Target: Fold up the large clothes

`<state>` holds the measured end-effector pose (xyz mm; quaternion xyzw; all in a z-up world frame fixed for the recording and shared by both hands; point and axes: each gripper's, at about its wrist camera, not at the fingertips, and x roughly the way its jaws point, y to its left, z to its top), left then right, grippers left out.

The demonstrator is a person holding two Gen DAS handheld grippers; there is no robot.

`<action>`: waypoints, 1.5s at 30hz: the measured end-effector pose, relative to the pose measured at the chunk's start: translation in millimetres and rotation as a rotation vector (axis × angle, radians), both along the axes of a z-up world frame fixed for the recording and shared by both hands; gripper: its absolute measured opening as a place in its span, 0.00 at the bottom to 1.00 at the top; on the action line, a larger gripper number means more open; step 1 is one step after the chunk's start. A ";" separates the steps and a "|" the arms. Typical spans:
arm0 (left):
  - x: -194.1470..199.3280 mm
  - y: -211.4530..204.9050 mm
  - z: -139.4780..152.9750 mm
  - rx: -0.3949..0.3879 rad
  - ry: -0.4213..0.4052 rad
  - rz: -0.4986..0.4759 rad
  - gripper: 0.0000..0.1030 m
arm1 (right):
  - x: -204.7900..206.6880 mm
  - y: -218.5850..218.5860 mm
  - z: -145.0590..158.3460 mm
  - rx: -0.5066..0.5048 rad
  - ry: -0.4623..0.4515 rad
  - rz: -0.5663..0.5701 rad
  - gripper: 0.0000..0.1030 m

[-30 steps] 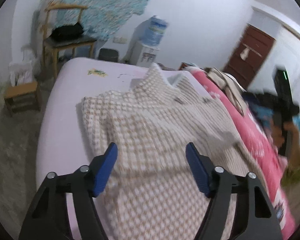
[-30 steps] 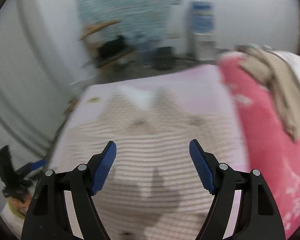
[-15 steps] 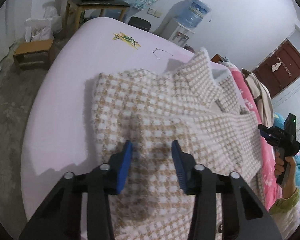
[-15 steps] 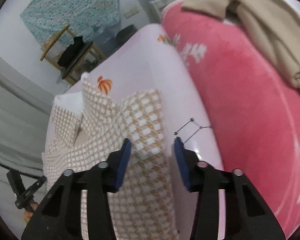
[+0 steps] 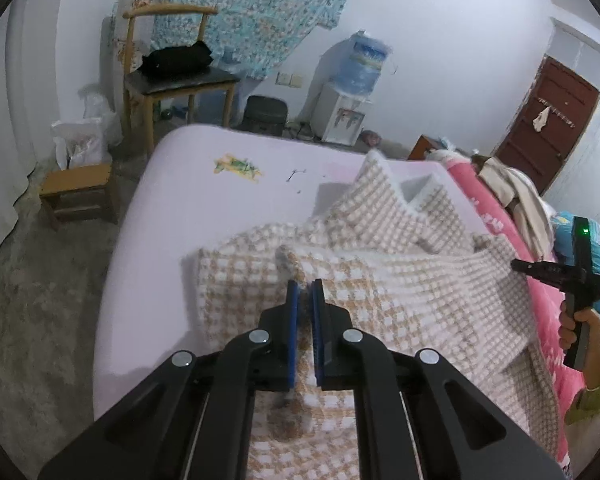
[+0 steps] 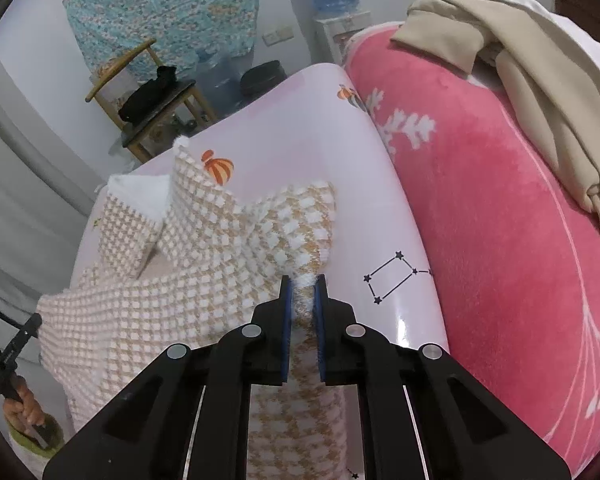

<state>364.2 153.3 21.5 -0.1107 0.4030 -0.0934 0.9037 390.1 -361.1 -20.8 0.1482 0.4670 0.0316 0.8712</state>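
Pinching a raised fold of the checked garment point(image 5: 400, 288), the left gripper point(image 5: 304, 292) is clamping it, jaws nearly together. The right gripper point(image 6: 303, 284) is closing on the garment's fluffy edge. The garment is lying spread across the bed point(image 5: 204, 196).

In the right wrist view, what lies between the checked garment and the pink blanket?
A bare strip of the lilac sheet, printed with a small star outline; nothing else lies between garment and blanket.
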 end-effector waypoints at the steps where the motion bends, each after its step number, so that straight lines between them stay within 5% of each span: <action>1: 1.4 2.0 -7.5 0.000 0.025 0.010 0.06 | 0.4 -0.2 -2.2 -0.001 0.000 -0.004 0.08; 8: -1.7 7.1 -48.8 0.029 0.091 0.046 0.06 | 2.2 -0.7 -11.9 -0.021 -0.005 -0.008 0.14; 10: -2.4 6.4 -49.0 0.033 0.078 0.049 0.08 | 2.2 -3.3 -11.3 -0.029 -0.002 -0.009 0.27; 15: -12.6 13.1 -37.5 0.056 0.040 0.075 0.13 | -16.9 -16.1 18.0 -0.036 -0.086 -0.017 0.32; 17: -20.8 14.6 -24.4 0.094 -0.020 0.096 0.13 | -26.8 -11.8 31.9 -0.047 -0.125 0.029 0.27; 19: -27.5 10.5 -12.2 0.116 -0.082 0.072 0.13 | -30.6 2.2 36.5 -0.071 -0.124 0.108 0.10; 21: -27.2 -6.3 -7.9 0.153 -0.098 0.010 0.13 | -27.4 21.0 31.0 -0.106 -0.100 0.169 0.09; 23: -22.1 -21.9 -14.3 0.170 -0.064 -0.038 0.13 | -19.6 34.3 21.3 -0.126 -0.071 0.192 0.09; 26: -6.2 -42.4 -45.8 0.305 0.076 -0.049 0.13 | -1.9 44.9 -10.9 -0.217 0.027 0.161 0.04; 30: -8.3 -31.1 -41.6 0.262 0.071 -0.037 0.13 | -1.6 44.2 -15.9 -0.240 0.052 0.130 0.03; 31: -11.2 -30.2 -36.5 0.267 0.059 -0.028 0.13 | -7.7 49.9 -7.3 -0.258 0.037 0.132 0.10; 35: -28.9 -43.0 -14.7 0.232 -0.013 -0.115 0.13 | -43.8 91.8 18.3 -0.181 -0.054 0.305 0.10; 40: -21.6 -72.7 -48.5 0.249 0.121 -0.171 0.14 | -67.0 151.9 -17.5 -0.246 0.017 0.494 0.14; 45: -31.9 -60.9 -35.1 0.157 0.095 -0.128 0.14 | -81.9 152.6 -14.0 -0.285 0.019 0.438 0.19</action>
